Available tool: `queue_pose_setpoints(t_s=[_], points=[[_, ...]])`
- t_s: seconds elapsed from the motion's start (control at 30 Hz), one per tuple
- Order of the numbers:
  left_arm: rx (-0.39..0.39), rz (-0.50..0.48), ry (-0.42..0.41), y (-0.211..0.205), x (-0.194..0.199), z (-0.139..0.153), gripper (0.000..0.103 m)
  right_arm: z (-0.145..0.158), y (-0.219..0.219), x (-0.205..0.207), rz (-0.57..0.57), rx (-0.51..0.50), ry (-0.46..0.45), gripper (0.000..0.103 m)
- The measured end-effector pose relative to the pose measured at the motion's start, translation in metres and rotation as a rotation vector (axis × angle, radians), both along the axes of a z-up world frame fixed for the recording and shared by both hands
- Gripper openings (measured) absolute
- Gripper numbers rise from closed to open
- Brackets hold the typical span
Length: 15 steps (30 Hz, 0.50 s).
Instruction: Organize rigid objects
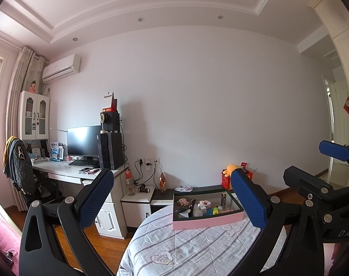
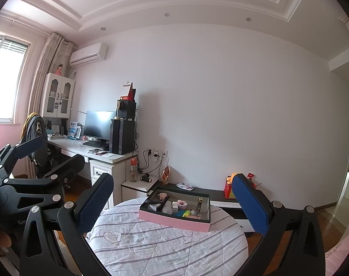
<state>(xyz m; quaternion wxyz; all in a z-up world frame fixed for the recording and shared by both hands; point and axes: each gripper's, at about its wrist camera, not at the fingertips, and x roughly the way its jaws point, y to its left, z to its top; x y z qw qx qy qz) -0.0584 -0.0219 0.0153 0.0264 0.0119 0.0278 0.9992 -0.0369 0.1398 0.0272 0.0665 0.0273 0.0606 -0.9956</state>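
A pink box [image 1: 204, 223] with a dark inside sits on the far part of a round table covered with a striped quilted cloth [image 1: 185, 248]. It holds several small rigid items. The box also shows in the right wrist view [image 2: 172, 220]. My left gripper [image 1: 172, 197] is open and empty, held above the table's near side. My right gripper [image 2: 174, 200] is open and empty, also short of the box. The right gripper shows at the right edge of the left wrist view [image 1: 316, 168]; the left gripper shows at the left of the right wrist view [image 2: 52, 151].
A white desk [image 1: 66, 172] with monitor, black tower and chair stands at the left. A low white cabinet [image 1: 137, 200] and a dark shelf with a red box and orange plush [image 1: 231, 174] stand behind the table. A doorway is at the right.
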Motion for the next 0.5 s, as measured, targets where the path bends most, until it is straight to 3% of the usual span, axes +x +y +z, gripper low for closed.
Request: queue_pose_setpoints(t_s=[0.5], points=[[-0.002, 0.004, 0.002, -0.0011, 0.0035, -0.0001, 0.103, -0.0004, -0.0018, 0.0008, 0.002, 0.001, -0.002, 0.103]])
